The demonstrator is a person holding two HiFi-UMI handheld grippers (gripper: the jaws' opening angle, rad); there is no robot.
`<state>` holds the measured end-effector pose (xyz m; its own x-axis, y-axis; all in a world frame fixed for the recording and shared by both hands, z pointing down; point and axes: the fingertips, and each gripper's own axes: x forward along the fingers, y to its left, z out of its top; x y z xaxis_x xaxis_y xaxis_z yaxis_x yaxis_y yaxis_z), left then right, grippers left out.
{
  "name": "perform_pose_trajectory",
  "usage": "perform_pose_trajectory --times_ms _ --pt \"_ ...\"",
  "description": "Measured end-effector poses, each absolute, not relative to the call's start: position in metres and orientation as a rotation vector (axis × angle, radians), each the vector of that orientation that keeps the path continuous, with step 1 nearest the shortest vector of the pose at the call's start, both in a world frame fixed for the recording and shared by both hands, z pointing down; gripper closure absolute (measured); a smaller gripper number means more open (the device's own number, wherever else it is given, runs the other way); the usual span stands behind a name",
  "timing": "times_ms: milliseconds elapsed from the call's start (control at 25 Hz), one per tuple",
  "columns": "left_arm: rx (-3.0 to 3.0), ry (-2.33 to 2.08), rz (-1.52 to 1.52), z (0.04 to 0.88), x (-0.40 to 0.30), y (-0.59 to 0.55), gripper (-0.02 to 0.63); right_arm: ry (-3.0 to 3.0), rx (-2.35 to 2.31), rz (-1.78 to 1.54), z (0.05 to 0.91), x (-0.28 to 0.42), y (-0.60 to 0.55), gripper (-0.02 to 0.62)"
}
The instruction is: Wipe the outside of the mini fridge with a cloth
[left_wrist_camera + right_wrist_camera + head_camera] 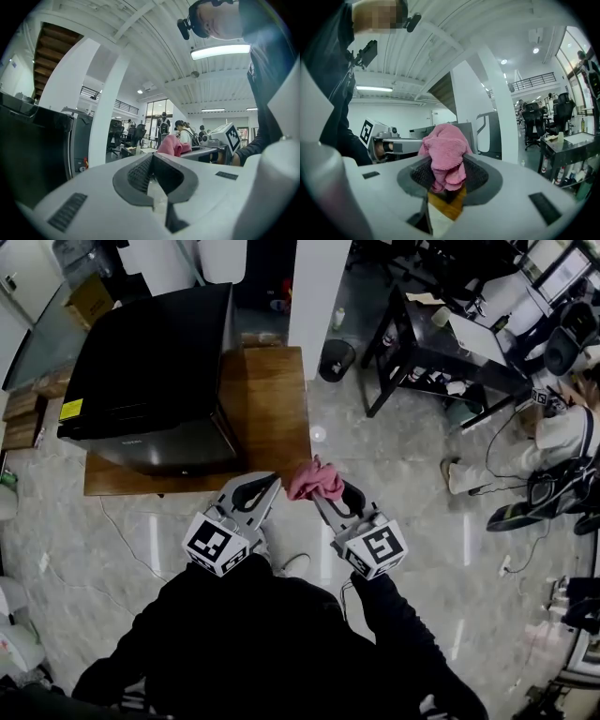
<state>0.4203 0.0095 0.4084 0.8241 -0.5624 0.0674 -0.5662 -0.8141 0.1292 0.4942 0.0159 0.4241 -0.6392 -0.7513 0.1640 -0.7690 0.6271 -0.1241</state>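
Mini fridge (150, 362) first: it is black and stands at the far left on a low wooden platform (272, 404), with a yellow sticker (71, 409) on its near left edge. In my left gripper view its dark side (28, 154) fills the left of the picture. It stands apart from both of my tools and nothing touches it.

Next comes my left gripper (272, 482), held above the pale stone floor (394, 474) just off the platform's front corner. Its jaws are closed together with nothing between them (the tips (152, 157) meet in its own view).

Just to the right of those tips is the pink cloth (315, 480), bunched into a loose wad in the air. From the left gripper view it shows as a pink lump (171, 144) beyond the jaws.

My right gripper (322, 497) has the cloth, with its jaws clamped on the lower folds. In its own view the cloth (445, 145) rises out of the closed jaws (446, 177) and flops over the top.

Further right, well away from me, are a small dark bin (336, 359), a black desk (412, 343) and a seated person (562, 437).
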Motion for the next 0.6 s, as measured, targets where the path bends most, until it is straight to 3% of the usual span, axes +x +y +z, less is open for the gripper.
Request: perform_pose_trajectory --times_ms 600 --pt "2.988 -0.405 0.011 0.416 0.323 0.02 0.6 -2.53 1.715 0.285 0.424 0.378 0.038 0.445"
